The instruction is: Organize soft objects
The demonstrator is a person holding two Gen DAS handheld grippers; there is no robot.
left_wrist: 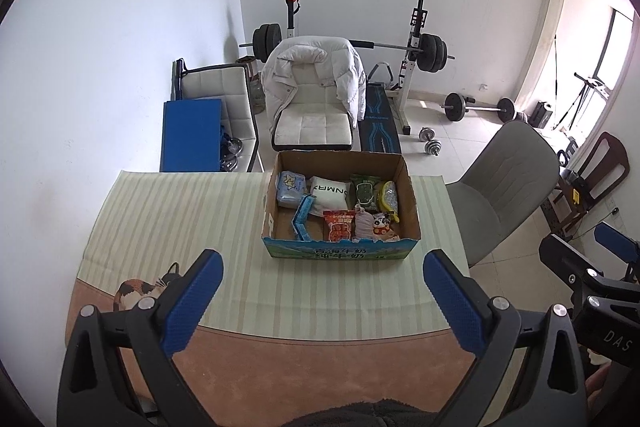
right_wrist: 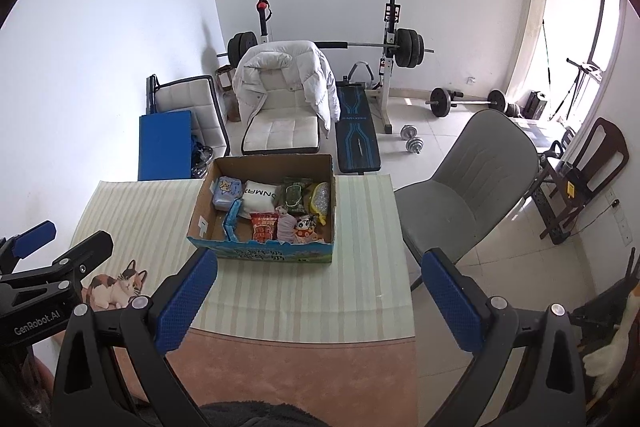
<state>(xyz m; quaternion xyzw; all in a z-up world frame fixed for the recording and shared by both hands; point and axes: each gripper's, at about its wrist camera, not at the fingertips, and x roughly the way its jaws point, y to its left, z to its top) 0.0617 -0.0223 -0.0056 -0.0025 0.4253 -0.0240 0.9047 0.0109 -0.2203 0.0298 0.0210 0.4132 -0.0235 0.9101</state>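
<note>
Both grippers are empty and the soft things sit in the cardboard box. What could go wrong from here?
1. The box is packed tight on its right side: closing on the panda toy could also pinch the pink cloth or red snack bag beside it.
2. The box sits near the table's far edge, so a push could slide it off.
3. The left gripper and right gripper, both open, are side by side and could collide when reaching in.

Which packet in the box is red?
The red snack packet at the cardboard box's near edge, between the blue pack and pink cloth; no other packet is red.
</note>
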